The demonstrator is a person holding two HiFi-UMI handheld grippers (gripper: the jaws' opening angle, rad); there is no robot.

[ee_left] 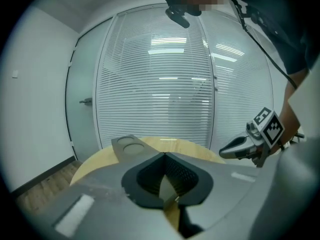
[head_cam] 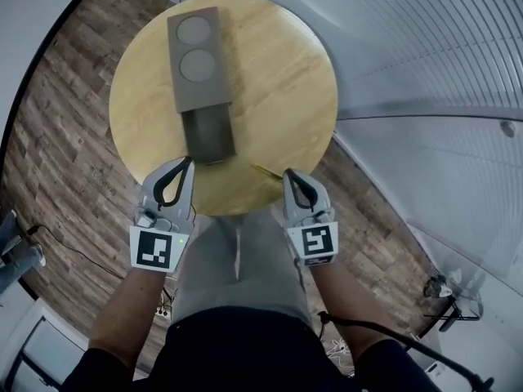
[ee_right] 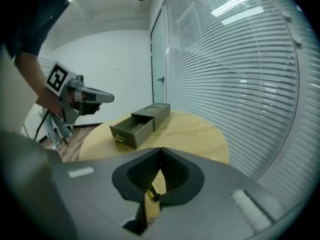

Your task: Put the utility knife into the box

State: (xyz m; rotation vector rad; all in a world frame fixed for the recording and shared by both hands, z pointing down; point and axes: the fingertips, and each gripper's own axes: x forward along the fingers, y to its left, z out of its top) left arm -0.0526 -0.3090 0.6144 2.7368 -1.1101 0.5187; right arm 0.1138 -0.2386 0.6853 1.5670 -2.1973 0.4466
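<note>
A grey box (head_cam: pixel 196 60) lies on the round wooden table (head_cam: pixel 278 88), with its drawer (head_cam: pixel 207 134) pulled out toward me and empty. The thin yellow utility knife (head_cam: pixel 265 171) rests near the table's front edge, just left of my right gripper (head_cam: pixel 288 173). That gripper is shut with nothing in it. In the right gripper view the knife (ee_right: pixel 152 193) shows under the closed jaws of the right gripper (ee_right: pixel 160 149), and the open drawer (ee_right: pixel 131 129) lies ahead to the left. My left gripper (head_cam: pixel 186 163) is shut and empty, with its tips just in front of the drawer.
Wood-plank floor (head_cam: pixel 57 137) surrounds the table. A glass wall with blinds (head_cam: pixel 425 47) curves round the far and right sides. Cables and a stand (head_cam: pixel 445 300) lie on the floor at the right. My legs are right under the table's front edge.
</note>
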